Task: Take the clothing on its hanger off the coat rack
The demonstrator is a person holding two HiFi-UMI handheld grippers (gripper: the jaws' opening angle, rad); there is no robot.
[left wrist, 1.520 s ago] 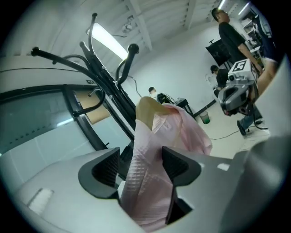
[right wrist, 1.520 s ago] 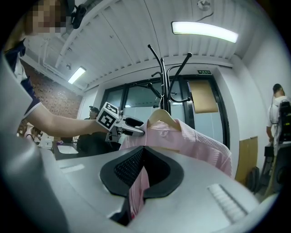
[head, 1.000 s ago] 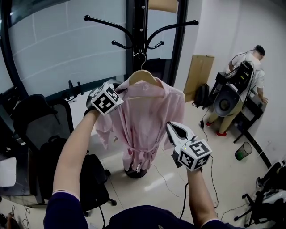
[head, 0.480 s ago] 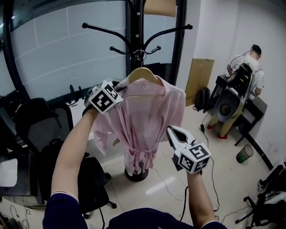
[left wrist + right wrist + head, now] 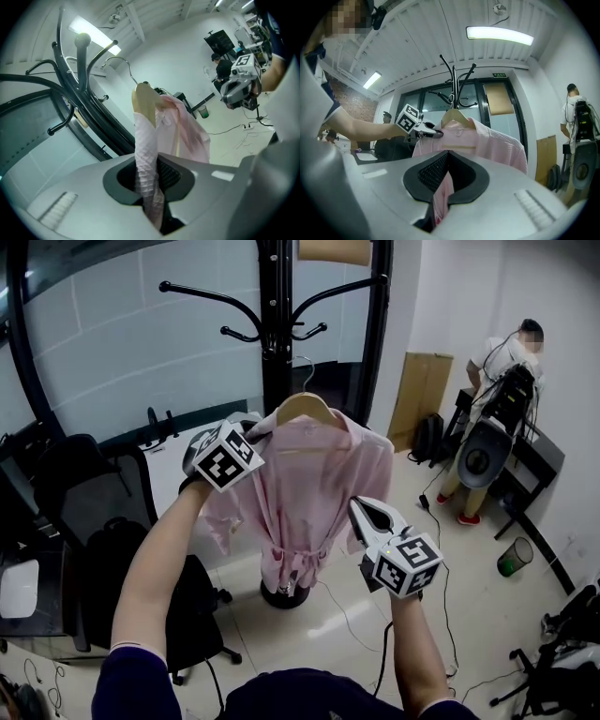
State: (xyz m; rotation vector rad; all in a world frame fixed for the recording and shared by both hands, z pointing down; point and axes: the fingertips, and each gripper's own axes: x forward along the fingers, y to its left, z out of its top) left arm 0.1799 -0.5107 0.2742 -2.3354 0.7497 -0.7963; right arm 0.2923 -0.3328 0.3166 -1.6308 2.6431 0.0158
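My left tongs (image 5: 257, 431) clamp the shoulder of the pink waffle-cloth robe (image 5: 309, 484) on its wooden hanger (image 5: 305, 407). My right tongs (image 5: 360, 508) nip its edge at four o'clock. The hanger seems clear of the black metal coat rack (image 5: 273, 343) at eleven o'clock.

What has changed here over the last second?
The wooden hanger with the pink robe has come off the coat rack. Its hook, earlier at the pole, now hangs apart, to the right. The left gripper stays shut on the robe's shoulder. The right gripper stays at its side, fabric between the jaws.
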